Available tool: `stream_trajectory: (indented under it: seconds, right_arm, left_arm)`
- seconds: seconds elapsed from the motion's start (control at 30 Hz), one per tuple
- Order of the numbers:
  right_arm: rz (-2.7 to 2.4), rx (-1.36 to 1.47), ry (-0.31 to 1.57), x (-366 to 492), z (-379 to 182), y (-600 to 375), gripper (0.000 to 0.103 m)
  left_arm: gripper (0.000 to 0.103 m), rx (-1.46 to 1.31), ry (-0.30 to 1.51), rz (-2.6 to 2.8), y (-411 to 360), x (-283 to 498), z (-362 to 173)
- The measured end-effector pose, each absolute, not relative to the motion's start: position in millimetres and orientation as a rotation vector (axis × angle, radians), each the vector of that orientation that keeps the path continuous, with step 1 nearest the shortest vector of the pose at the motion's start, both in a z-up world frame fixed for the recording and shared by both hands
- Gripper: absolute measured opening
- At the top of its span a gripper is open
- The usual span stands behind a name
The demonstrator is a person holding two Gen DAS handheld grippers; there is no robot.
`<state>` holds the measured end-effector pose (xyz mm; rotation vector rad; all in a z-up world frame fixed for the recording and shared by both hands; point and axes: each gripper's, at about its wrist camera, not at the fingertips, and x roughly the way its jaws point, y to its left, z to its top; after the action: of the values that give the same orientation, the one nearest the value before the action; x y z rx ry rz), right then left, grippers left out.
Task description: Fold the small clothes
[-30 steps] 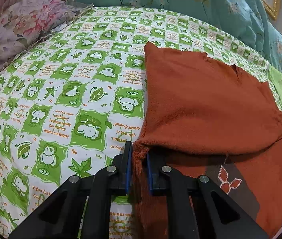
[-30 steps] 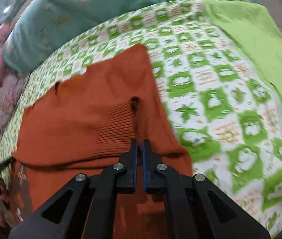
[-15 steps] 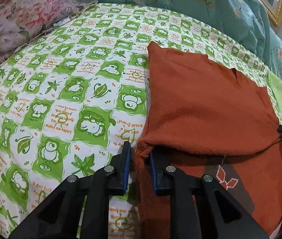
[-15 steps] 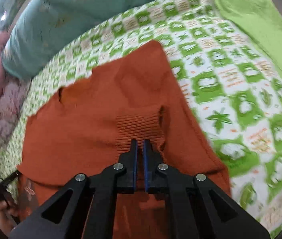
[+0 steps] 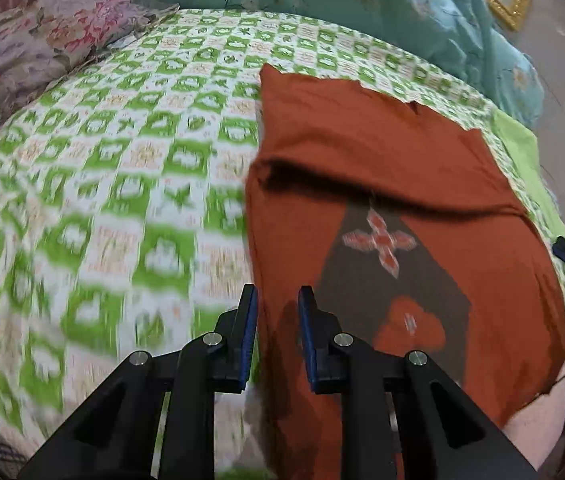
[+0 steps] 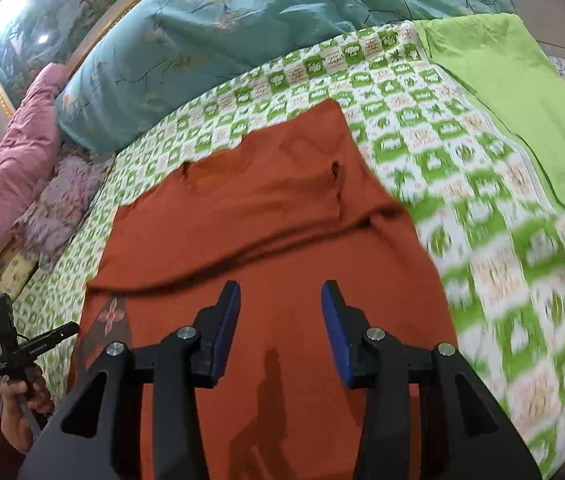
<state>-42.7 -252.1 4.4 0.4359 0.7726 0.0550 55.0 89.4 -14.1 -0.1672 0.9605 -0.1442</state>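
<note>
My left gripper [image 5: 276,306] hangs over the near left edge of the rust sweater [image 5: 382,160], fingers [image 5: 248,320] parted, nothing between them. My right gripper [image 6: 280,312] hovers above the sweater's lower half, fingers [image 6: 336,320] spread wide, empty too. The sweater lies flat on the green-checked bedsheet [image 6: 482,208], its far part folded over toward me, a dark patch with a diamond motif [image 5: 382,240] showing below the fold (edges blurry). Teal duvet [image 6: 242,32] bunched beyond, green cloth [image 6: 502,92] to the right.
</note>
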Motion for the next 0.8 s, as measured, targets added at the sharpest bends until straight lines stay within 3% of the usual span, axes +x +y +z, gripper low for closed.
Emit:
stream_trajectory:
  seconds: [0.33,0.8]
  right_arm:
    - [0.090,0.408,0.775,-105,0,-240,0.051]
    - [0.077,0.378,0.818,-187,-4,-265,0.059]
  left_arm:
    - [0.025,-0.178,1.003,-0.219,94,-21,-31]
    - [0.031,-0.181,1.068,-0.377,83,-66,-49]
